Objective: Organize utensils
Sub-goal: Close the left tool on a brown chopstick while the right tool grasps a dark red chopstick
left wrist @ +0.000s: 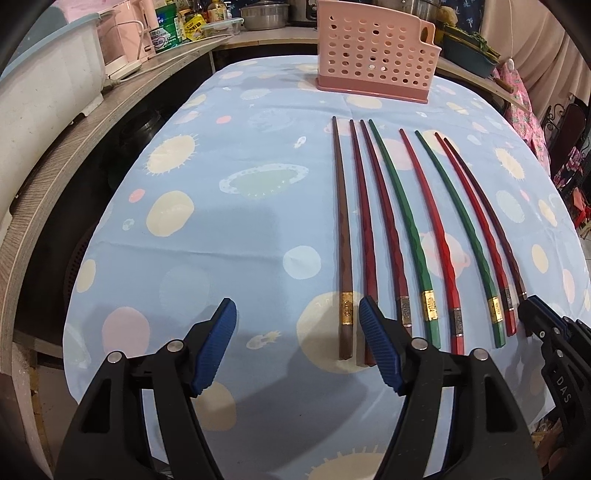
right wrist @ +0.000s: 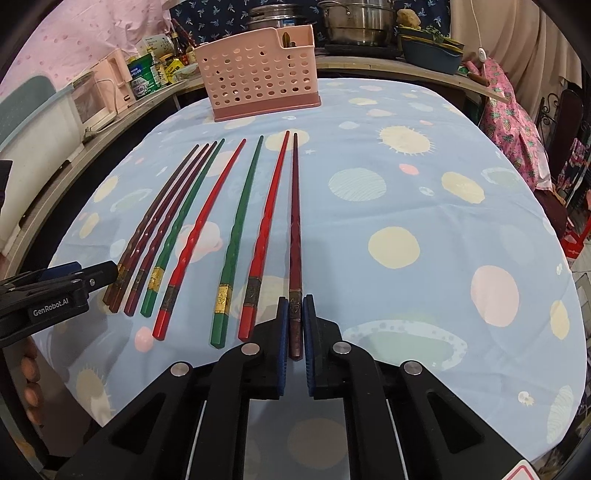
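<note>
Several chopsticks lie side by side on the blue patterned tablecloth (left wrist: 221, 229), tips toward a pink perforated utensil holder (left wrist: 376, 59) at the far edge. My left gripper (left wrist: 297, 314) is open, low over the cloth, left of the brown chopstick (left wrist: 341, 221). My right gripper (right wrist: 294, 310) is shut on the thick end of the rightmost dark maroon chopstick (right wrist: 295, 221), which still lies along the cloth. It also shows at the right in the left wrist view (left wrist: 532, 314). The holder (right wrist: 258, 81) stands beyond the row. Red (right wrist: 207, 229) and green (right wrist: 238, 229) chopsticks lie between.
A wooden counter (left wrist: 74, 147) curves along the left with a white appliance (left wrist: 40, 96), jars and a metal pot (left wrist: 264, 14). Steel pots (right wrist: 354, 22) and a blue tub (right wrist: 430, 55) stand behind the table. Pink cloth (right wrist: 509, 122) hangs at the right.
</note>
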{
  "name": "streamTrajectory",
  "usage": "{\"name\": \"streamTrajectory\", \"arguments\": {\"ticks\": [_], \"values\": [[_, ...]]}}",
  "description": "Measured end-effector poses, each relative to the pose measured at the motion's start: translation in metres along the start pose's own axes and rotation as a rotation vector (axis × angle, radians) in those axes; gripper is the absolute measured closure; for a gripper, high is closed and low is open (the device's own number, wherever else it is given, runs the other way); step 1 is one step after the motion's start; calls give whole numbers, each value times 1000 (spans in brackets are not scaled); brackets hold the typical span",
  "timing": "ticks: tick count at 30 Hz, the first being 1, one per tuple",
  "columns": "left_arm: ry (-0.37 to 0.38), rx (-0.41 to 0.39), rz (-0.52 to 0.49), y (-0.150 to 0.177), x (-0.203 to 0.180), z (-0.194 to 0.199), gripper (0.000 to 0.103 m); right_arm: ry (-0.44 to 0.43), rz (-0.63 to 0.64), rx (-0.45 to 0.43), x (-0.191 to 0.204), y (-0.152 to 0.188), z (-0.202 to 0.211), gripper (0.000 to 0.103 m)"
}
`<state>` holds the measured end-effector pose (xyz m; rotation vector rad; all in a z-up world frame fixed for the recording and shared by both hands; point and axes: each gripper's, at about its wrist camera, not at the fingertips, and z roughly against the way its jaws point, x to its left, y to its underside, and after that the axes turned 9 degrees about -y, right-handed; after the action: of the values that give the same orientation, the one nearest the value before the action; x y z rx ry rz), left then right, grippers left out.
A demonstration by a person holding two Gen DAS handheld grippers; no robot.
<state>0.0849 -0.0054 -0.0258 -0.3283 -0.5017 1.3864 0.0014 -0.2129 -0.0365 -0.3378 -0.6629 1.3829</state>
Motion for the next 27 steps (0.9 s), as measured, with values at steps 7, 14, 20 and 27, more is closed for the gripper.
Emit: {"name": "streamTrajectory", "arguments": {"ticks": [7,14,20,27], "values": [[1,22,3,2,0,-7,38,-1,0,-1,0,0,0,96],[1,20,7,2,0,-7,39,0,1,0,0,0,0,96],[17,14,-5,2,-3,-5,52,0,1,-1,0,0,0,96],[32,17,-1,0,-1,-4,81,0,1,0,0,0,0,96]]}}
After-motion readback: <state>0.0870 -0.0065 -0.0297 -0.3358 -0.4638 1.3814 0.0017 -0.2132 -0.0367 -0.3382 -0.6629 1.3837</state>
